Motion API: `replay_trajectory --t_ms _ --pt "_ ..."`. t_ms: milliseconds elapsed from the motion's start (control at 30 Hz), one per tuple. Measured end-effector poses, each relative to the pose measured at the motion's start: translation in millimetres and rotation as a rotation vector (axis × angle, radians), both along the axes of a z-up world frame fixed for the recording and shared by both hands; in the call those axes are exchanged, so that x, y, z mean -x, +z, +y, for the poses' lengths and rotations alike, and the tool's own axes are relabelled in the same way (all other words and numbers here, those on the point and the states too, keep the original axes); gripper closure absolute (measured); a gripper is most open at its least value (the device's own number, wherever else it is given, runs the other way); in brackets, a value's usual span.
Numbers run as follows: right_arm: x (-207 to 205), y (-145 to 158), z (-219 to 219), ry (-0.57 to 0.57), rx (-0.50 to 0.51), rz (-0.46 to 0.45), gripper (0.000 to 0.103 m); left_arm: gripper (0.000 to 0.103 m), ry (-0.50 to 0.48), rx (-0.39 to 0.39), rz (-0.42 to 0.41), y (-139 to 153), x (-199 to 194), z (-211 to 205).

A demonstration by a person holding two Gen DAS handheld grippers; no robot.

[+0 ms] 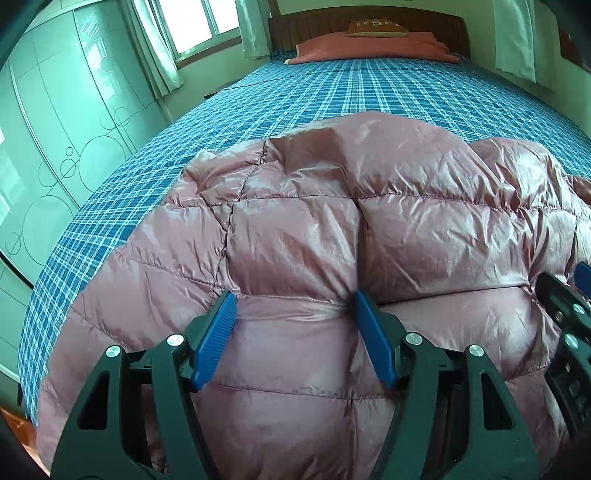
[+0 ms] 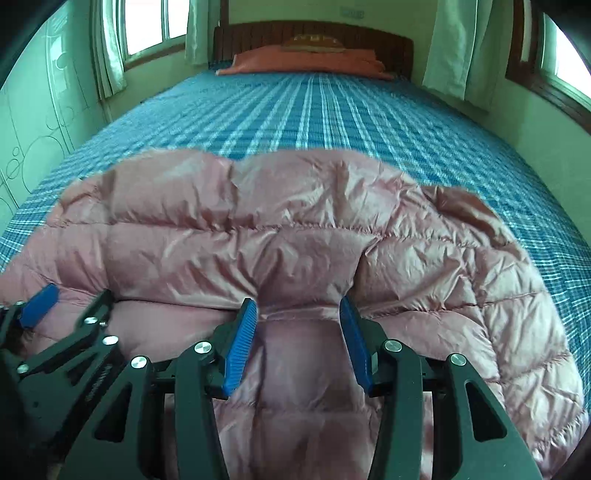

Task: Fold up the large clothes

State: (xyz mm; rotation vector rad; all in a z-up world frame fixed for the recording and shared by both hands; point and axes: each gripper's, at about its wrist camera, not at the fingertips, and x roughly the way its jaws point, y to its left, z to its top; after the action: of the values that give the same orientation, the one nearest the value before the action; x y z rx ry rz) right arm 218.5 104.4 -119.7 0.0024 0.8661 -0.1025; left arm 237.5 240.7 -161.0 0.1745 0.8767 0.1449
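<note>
A blue-and-white plaid bedsheet (image 1: pixel 332 99) covers the bed; toward twelve o'clock lie a salmon-pink pillow (image 2: pixel 303 62) and a dark wooden slatted headboard (image 2: pixel 314 35). Pale green curtains (image 2: pixel 458 48) hang at one o'clock, and a glossy mint wardrobe (image 1: pixel 66 122) stands at nine o'clock.

The shiny dusty-pink quilted down jacket (image 1: pixel 369 221) lies puffed and crinkled across the near end of the bed. The left gripper (image 1: pixel 295 301) and the right gripper (image 2: pixel 298 308), side by side, each press blue pads into a bulging roll of jacket squeezed between their jaws at its six o'clock edge.
</note>
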Motion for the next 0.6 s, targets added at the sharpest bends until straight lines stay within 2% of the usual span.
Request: replay_trajectory --t_ms 200,600 --pt "16.8 -13.7 12.0 0.027 0.039 0.016 0.056 0.037 0.001 0.011 -0.001 0.3 2.1 1.4" --pt "11.2 -26.2 6.7 0.029 0.034 0.022 0.053 0.037 -0.004 0.030 0.003 2.9 2.0 1.5"
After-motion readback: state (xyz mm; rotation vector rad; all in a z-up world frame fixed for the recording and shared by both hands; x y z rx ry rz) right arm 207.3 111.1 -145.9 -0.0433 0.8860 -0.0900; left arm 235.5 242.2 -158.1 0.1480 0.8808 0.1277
